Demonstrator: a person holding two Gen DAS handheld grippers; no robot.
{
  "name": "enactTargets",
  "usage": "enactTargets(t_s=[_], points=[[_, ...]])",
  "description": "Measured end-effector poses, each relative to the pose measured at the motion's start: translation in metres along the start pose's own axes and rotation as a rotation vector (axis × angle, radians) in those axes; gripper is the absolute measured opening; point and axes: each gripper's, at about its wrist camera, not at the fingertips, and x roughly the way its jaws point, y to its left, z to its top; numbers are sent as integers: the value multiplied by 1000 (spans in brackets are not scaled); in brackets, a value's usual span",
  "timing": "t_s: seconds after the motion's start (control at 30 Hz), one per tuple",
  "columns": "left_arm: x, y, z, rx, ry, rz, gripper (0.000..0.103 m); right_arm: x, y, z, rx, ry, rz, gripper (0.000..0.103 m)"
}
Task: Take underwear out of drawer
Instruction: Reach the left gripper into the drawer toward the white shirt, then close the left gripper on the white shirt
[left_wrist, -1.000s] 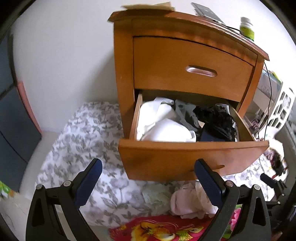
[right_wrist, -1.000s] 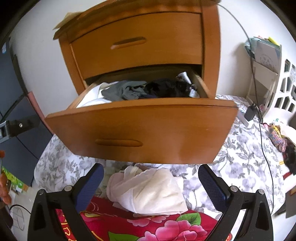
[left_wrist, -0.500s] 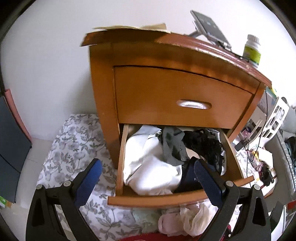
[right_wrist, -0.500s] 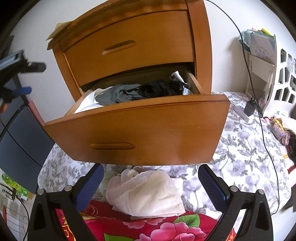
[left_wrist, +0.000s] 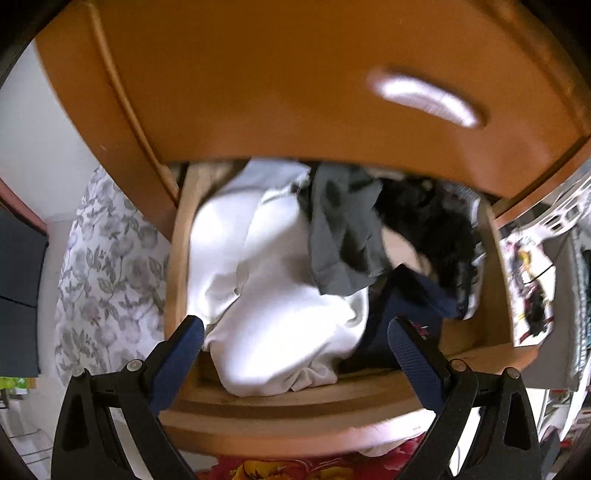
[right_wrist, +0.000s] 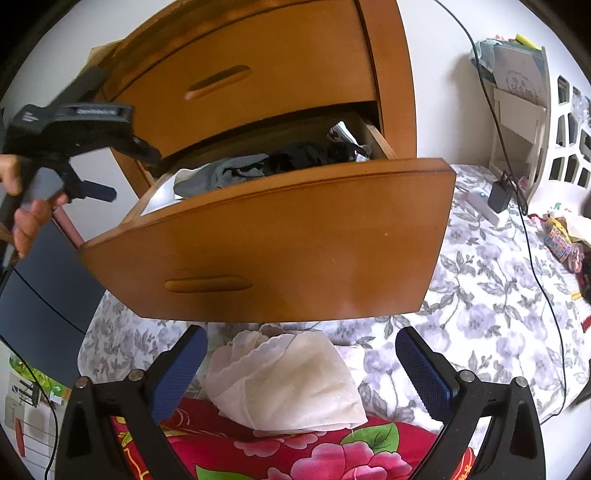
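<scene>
The lower drawer (left_wrist: 295, 402) (right_wrist: 288, 240) of a wooden nightstand stands pulled out. Inside lie a white garment (left_wrist: 266, 295), a grey one (left_wrist: 343, 236) (right_wrist: 225, 173), a black lacy one (left_wrist: 428, 218) (right_wrist: 310, 157) and a dark navy piece (left_wrist: 413, 306). My left gripper (left_wrist: 295, 332) hovers open right above the drawer, over the white garment, with nothing between its fingers. A hand (right_wrist: 26, 218) holds it at the left edge of the right wrist view. My right gripper (right_wrist: 301, 354) is open, low in front of the drawer, over a pale cream garment (right_wrist: 291, 380) lying on the floor.
The shut upper drawer (left_wrist: 295, 92) (right_wrist: 251, 70) overhangs the open one closely. A grey floral sheet (right_wrist: 491, 295) and a red floral cloth (right_wrist: 314, 454) cover the floor. A black cable (right_wrist: 517, 206) with a charger (right_wrist: 498, 195) and a white lattice rack (right_wrist: 565, 136) stand at the right.
My left gripper has risen and pushed forward until it is close over the open drawer's contents. The right gripper has barely shifted; the left one now shows in its view.
</scene>
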Motion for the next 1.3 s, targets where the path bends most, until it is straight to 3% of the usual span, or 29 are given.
enactTargets(t_s=[0.37,0.67,0.93,1.1,1.3], points=[[51,-9,-2,25,155,97,100,12,-1,-1,5,33,12,103],[71,-23,-5,90,215,175,100,15,-2,-2,19,46,12,103],[83,-28,-6,114,253,200,99,17,-4,-2,29,53,13,103],[87,-25,-7,117,260,208,96,18,-4,-3,36,57,11,103],[86,-19,-8,126,243,203,78,18,-5,-4,40,58,12,103]])
